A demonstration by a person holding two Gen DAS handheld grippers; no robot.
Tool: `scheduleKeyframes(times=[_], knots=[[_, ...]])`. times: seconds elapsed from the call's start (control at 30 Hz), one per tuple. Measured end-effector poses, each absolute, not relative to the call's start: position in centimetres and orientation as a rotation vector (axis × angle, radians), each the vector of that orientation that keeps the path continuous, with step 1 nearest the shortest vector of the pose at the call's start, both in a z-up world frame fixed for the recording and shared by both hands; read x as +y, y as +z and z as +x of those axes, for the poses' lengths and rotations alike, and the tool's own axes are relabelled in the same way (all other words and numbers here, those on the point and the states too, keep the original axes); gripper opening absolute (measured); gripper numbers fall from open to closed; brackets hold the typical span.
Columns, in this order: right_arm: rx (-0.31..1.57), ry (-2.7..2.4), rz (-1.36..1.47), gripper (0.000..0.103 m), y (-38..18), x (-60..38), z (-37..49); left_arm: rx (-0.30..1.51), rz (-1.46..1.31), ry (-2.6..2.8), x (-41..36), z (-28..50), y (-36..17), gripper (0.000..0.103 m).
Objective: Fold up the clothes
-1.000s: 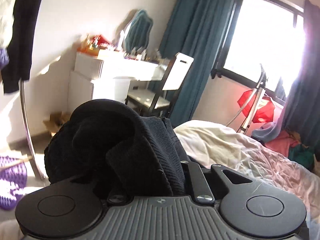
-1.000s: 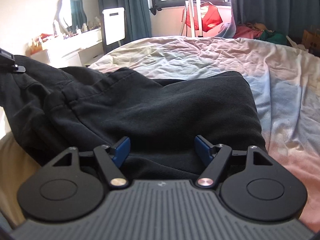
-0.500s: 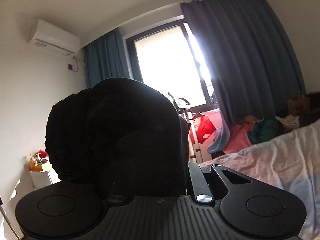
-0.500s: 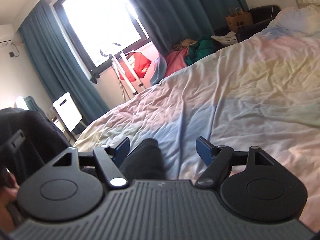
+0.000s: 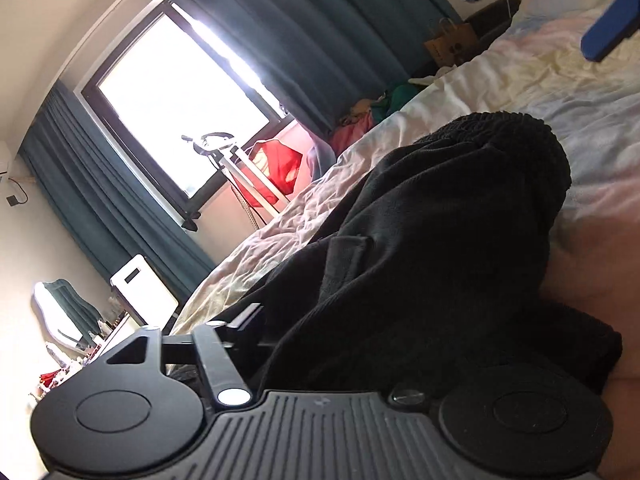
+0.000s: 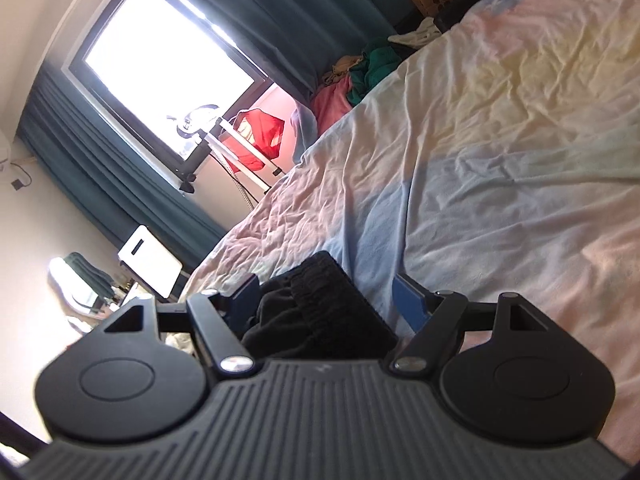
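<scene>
Black knitted fabric of a bunched dark garment [image 5: 432, 248] lies on the rumpled pastel bedsheet [image 6: 500, 152], spilling across the left gripper [image 5: 344, 332], whose jaws are opening with the cloth between them. The right gripper [image 6: 328, 300] stands spread wide, blue pads either side of a ribbed black fold, not pinching it.

The black garment [image 5: 420, 248] is bunching up just ahead, blocking the near edge of the bed [image 6: 500, 140]; beyond it, wrinkled sheet is lying open toward the far edge.

Left fingers [image 5: 256, 320] under black garment [image 5: 440, 240]
</scene>
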State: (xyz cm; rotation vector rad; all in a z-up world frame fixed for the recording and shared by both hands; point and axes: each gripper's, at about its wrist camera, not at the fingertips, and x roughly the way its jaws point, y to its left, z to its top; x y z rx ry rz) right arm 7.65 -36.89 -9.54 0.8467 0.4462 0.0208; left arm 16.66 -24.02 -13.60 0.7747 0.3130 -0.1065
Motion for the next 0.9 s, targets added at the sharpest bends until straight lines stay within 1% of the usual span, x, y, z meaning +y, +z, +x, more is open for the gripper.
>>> scheduleKeyframes(times=[0.03, 0.13, 0.2, 0.23, 0.27, 0.3, 0.33, 0.37, 0.43, 0.47, 0.53, 0.63, 0.73, 0.83, 0.87, 0.9], knots=[[0.459, 0.038, 0.870, 0.076, -9.8, -36.8, 7.8, 0.315, 0.783, -0.133, -23.5, 16.6, -13.0, 0.087], [0.505, 0.066, 0.920, 0.076, -10.7, -36.3, 8.4, 0.307, 0.864, -0.193, -19.5, 13.0, -12.7, 0.090], [0.539, 0.069, 0.957, 0.076, -11.4, -36.0, 8.7, 0.286, 0.912, -0.197, -14.8, 8.9, -13.0, 0.090], [0.556, 0.070, 0.976, 0.076, -11.8, -35.8, 8.9, 0.268, 0.919, -0.204, -13.5, 8.1, -13.0, 0.089], [0.573, 0.071, 0.995, 0.076, -12.1, -35.6, 9.0, 0.255, 0.922, -0.213, -12.3, 7.4, -13.0, 0.085], [0.590, 0.067, 1.010, 0.076, -12.5, -35.3, 9.2, 0.264, 0.898, -0.228, -11.3, 7.3, -12.9, 0.070], [0.606, 0.059, 1.025, 0.076, -12.8, -35.1, 9.3, 0.278, 0.845, -0.232, -10.4, 7.6, -12.5, 0.062], [0.616, 0.061, 1.042, 0.076, -13.2, -34.8, 9.5, 0.291, 0.792, -0.236, -9.5, 7.9, -12.2, 0.059], [0.630, 0.074, 1.079, 0.076, -14.0, -34.2, 9.9, 0.294, 0.705, -0.238, -8.6, 8.3, -11.4, 0.048], [0.638, 0.077, 1.093, 0.076, -14.3, -34.2, 9.5, 0.287, 0.685, -0.236, -8.1, 8.2, -11.2, 0.046], [0.661, 0.078, 1.138, 0.076, -15.4, -33.8, 9.7, 0.298, 0.680, -0.233, -7.2, 7.9, -11.1, 0.035], [0.677, 0.107, 1.226, 0.076, -17.1, -33.0, 9.9, 0.389, 0.598, -0.251, -5.0, 7.9, -10.5, 0.029], [0.654, 0.149, 1.182, 0.076, -16.6, -31.5, 10.0, 0.507, 0.477, -0.242, -1.7, 7.1, -9.5, 0.027], [0.626, 0.191, 1.123, 0.077, -15.9, -30.0, 10.0, 0.619, 0.405, -0.233, 1.0, 7.1, -9.8, 0.027], [0.630, 0.189, 1.091, 0.082, -15.7, -29.6, 10.1, 0.644, 0.394, -0.230, 1.7, 7.0, -9.9, 0.027], [0.640, 0.176, 1.057, 0.086, -15.5, -29.4, 10.2, 0.652, 0.390, -0.226, 1.9, 7.0, -9.9, 0.027]])
